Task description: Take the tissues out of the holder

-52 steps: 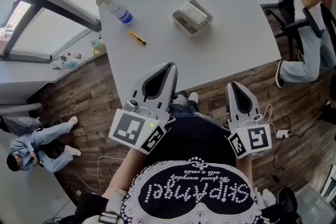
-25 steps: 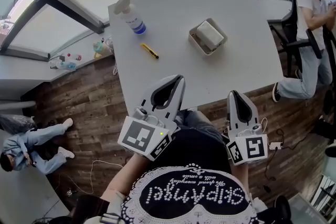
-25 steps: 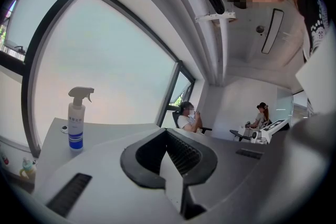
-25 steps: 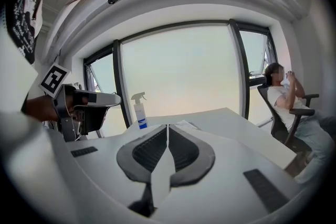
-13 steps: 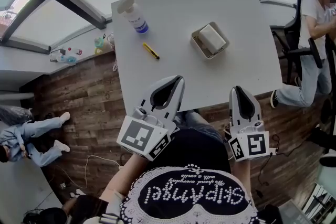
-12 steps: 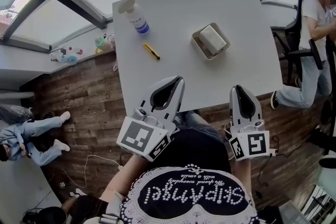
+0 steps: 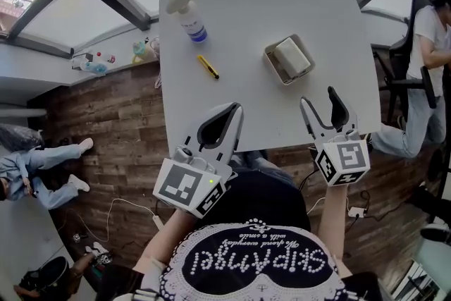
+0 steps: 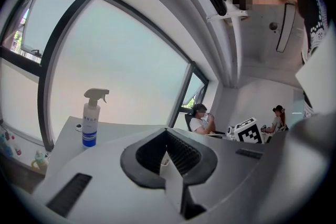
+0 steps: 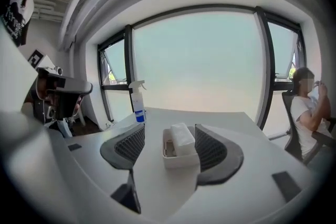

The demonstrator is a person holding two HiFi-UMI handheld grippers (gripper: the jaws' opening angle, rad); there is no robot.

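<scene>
Looking at a white tissue pack sitting in its holder toward the right of the grey table. Got the right gripper just short of it, jaws opening, nothing pinched. Got the left gripper at the near edge, clamped shut and empty. Also spotting a spray bottle and yellow cutter farther left.

Bright, even daylight from the windows, blown out to pale glare in both gripper views. Table and tissues sharp, shadows faint and soft. Heavy fisheye bending throughout; gripper-view corners vignetted black, nearest foreground slightly blurred.
</scene>
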